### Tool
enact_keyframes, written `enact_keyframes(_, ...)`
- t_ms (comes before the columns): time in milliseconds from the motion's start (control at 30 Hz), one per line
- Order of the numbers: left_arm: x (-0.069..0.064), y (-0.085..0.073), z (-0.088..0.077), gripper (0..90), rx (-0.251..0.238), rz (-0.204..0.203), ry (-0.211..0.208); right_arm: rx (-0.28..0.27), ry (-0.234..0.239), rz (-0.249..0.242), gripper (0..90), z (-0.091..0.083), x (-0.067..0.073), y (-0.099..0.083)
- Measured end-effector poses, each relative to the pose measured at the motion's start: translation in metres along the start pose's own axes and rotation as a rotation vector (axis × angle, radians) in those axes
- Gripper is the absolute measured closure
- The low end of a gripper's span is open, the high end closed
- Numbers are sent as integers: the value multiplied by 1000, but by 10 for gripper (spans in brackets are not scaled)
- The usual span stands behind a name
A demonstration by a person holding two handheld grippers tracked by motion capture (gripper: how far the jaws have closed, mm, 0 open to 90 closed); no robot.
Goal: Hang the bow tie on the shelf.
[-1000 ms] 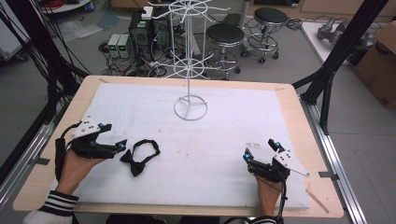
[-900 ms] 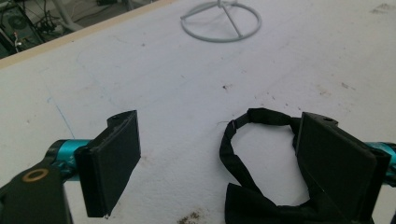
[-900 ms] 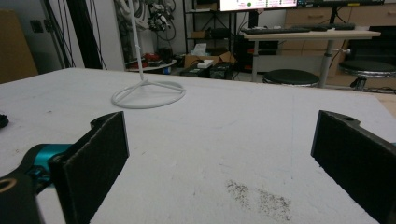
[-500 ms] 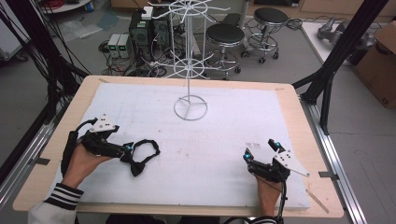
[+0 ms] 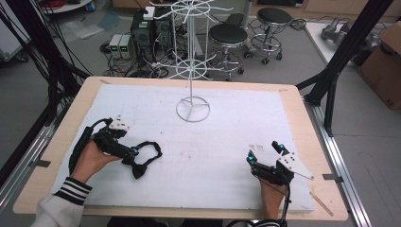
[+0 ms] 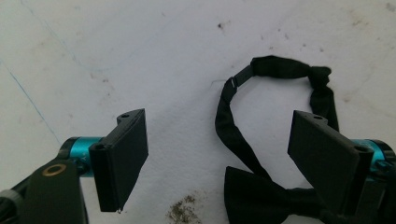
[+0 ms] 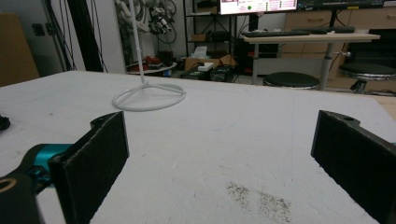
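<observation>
A black bow tie (image 5: pixel 150 147) with a looped strap lies on the white mat (image 5: pixel 222 127) at the front left. My left gripper (image 5: pixel 133 154) stands open right at it. In the left gripper view the strap (image 6: pixel 280 68) curves between the two jaws, and the bow (image 6: pixel 254 198) lies low beside the right-hand jaw; my left gripper (image 6: pixel 219 140) holds nothing. My right gripper (image 5: pixel 264 152) rests open on the mat at the front right, nothing between its jaws (image 7: pixel 223 126). A white wire stand (image 5: pixel 192 109) rises at the mat's far middle, its ring base (image 7: pixel 149 98) ahead of the right gripper.
The mat covers a wooden table (image 5: pixel 307 123). Stools (image 5: pixel 229 35), electronics boxes (image 5: pixel 142 33) and cables stand on the floor behind it. Black frame posts (image 5: pixel 340 61) flank the table. A cardboard box (image 5: pixel 385 66) sits at the far right.
My left gripper has moved right along the mat to the bow tie, and its jaws now straddle the strap. The right gripper has not moved.
</observation>
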State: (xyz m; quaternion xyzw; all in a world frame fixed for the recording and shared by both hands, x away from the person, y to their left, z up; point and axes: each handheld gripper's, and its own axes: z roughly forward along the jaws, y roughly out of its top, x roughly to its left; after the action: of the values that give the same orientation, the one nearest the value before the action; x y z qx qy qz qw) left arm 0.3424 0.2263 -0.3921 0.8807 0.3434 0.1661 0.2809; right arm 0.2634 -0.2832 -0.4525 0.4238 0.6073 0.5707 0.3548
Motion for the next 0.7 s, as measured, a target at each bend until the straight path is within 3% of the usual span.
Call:
enact_keyframes(33,0,0,4,219,26,1,0,-2,0,0,30,0,0,0)
enact_keyframes(267,1,0,13,280,75,-8,-5,-3,-1,-2,31,0,0,0)
enact_keyframes(400,-1,1,15,294,83,-3,-5,-5,0,-2,30,0,0,0)
enact_keyframes(533,-5,2,19,294,108,16,-11,-5,0,-2,30,-1,1,0)
enact_keyframes(700,-7,2,22,361,127,33,-30,-5,0,-2,30,-1,1,0)
